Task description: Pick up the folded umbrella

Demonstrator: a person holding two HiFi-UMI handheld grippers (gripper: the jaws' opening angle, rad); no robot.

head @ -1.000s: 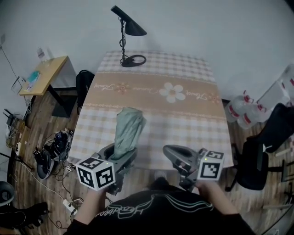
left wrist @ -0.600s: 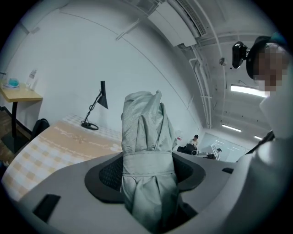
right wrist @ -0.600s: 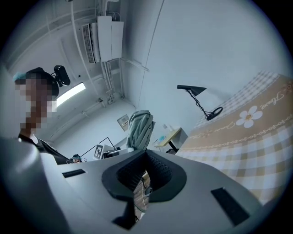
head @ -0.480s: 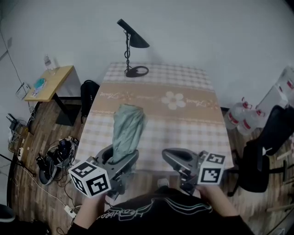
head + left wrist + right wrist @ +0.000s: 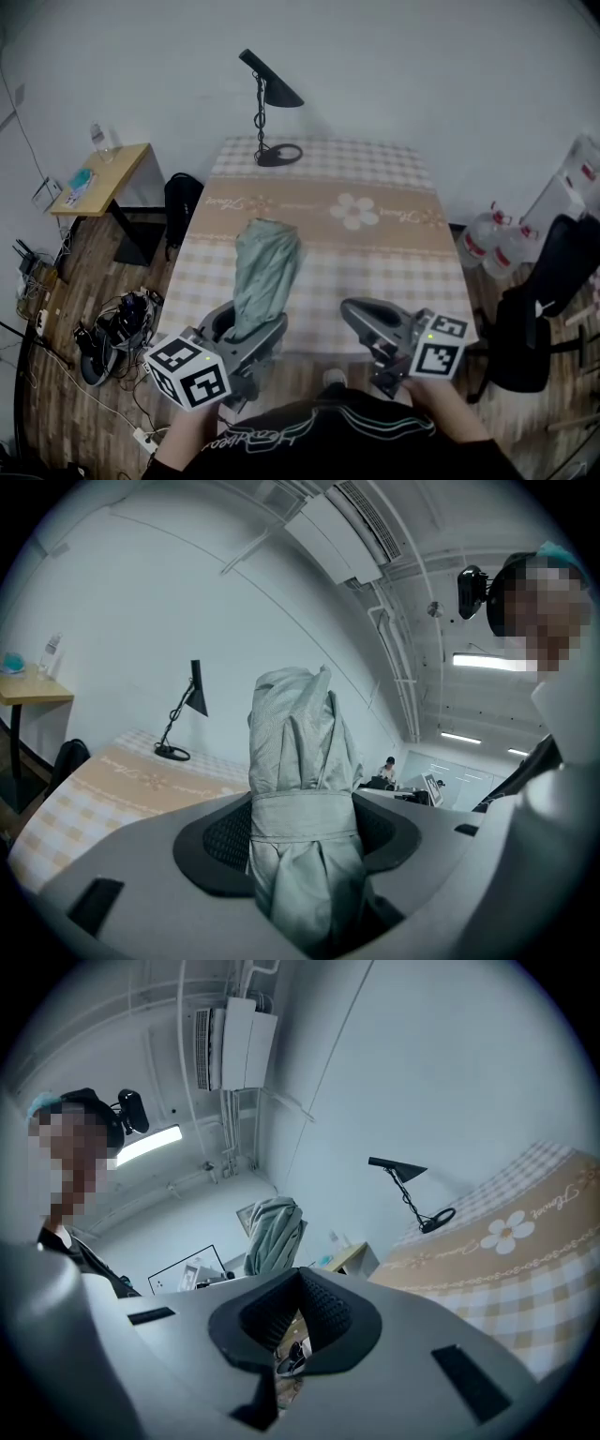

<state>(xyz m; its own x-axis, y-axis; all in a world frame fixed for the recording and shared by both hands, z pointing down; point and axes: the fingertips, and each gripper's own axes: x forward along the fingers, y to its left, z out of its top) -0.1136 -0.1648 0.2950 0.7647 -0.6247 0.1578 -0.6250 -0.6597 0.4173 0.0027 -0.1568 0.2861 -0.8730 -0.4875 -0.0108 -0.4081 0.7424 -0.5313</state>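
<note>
Head view: grips the folded umbrella (image 5: 265, 267) in the left gripper (image 5: 248, 323), seemingly clear of the table (image 5: 375, 272). Left gripper view: clamps its strapped middle. Right gripper view: shows the right gripper (image 5: 370, 323) closed, empty. Looks picked up already.

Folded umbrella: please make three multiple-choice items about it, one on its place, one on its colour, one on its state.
1. Of the table, the left hand-held gripper and the right hand-held gripper, where is the umbrella?
A flat on the table
B in the left one's jaws
C in the right one's jaws

2. What colour is it?
A red
B black
C pale grey-green

3. What is its state?
A fully open
B folded, with a strap round it
C half open

Answers:
1 B, the left jaws clamp it upright, off the table.
2 C, its cloth is pale grey-green in every view.
3 B, the strap binds the folds together.
</note>
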